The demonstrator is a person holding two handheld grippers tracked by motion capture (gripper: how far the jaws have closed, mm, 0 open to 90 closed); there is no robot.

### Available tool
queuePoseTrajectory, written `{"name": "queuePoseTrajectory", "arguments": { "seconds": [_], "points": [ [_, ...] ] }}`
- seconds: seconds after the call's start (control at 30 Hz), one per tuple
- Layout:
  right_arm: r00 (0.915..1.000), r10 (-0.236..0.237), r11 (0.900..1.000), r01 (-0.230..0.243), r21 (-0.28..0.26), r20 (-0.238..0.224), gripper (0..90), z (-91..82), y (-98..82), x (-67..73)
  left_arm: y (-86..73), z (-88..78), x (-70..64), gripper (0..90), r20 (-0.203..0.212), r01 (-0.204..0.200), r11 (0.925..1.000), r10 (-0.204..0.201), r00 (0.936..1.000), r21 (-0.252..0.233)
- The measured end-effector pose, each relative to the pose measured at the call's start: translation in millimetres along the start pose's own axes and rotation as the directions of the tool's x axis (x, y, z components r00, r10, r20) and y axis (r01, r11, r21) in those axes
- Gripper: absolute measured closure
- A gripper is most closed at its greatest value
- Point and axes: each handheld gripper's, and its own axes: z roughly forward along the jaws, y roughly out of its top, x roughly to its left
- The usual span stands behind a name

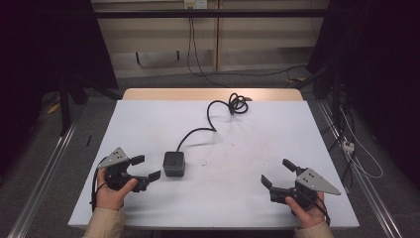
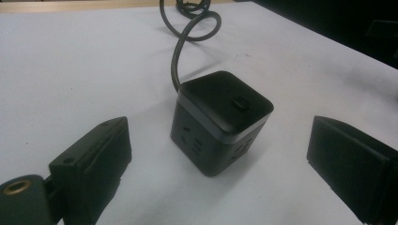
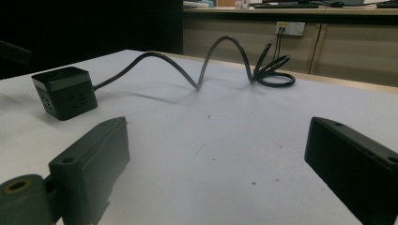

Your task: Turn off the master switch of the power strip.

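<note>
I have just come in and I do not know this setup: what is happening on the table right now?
A person holds one tool in each hand over a white table. Both are open and hold nothing. The left tool points at a black cube power socket, close beside it but not touching. The socket's cable runs to a coil at the far edge. The right tool waits apart.

Black cube power strip (image 1: 174,163) sits on white table (image 1: 257,168), its black cord (image 1: 208,121) trailing to a coil at far edge.
</note>
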Motion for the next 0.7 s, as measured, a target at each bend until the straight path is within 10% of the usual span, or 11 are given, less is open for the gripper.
{"name": "queuePoseTrajectory", "arguments": {
  "seconds": [0.7],
  "points": [
    [1.0000,0.000,1.000,0.000,0.000,0.000,6.1,-0.3,0.0,-0.4,-5.5,-6.2,7.0,6.3,0.014,0.010,0.9999,-0.010,0.9999,-0.014]
  ]
}}
